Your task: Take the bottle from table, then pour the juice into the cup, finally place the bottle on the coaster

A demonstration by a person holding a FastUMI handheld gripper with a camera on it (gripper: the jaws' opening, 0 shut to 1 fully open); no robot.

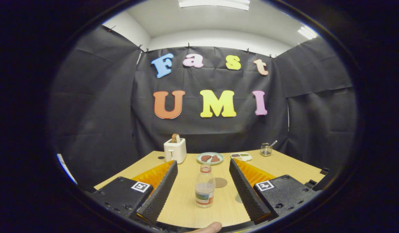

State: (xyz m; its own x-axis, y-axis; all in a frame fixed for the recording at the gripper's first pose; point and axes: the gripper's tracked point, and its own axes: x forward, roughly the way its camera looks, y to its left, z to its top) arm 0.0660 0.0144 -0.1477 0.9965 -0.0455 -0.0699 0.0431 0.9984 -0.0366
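**Bottle upright between the spread fingers, not yet held**

On the far left of the wooden table (186, 200), near the back edge, stands a white toaster (175, 149) with a slice of bread poking out of its top. A small dark round mark lies on the tabletop just left of it.

The gripper (202, 168) has its two fingers spread wide apart, with nothing clamped between them. The left finger (162, 191) runs forward toward the toaster's base.

Between the fingers, roughly midway and a little nearer the right one, stands the bottle (205, 186). It is upright, clear, with a reddish cap and a coloured label band around its lower half; liquid fills the lower part. Neither finger touches it; bare table shows on both sides.

Just behind and to the right of the bottle lies the coaster (220, 182), a flat brownish disc, close to the bottle but apart from it. Beyond both, toward the back of the table, sits a pale plate (210, 158) holding two brown pieces of food.

The right finger (246, 191) passes just right of the coaster. Past its tip lies a small white tray (241, 156) with coloured bits in it, and further right stands a clear glass cup (266, 149) with a stick or spoon leaning out.

A fingertip (209, 227) of the person shows below the bottle.
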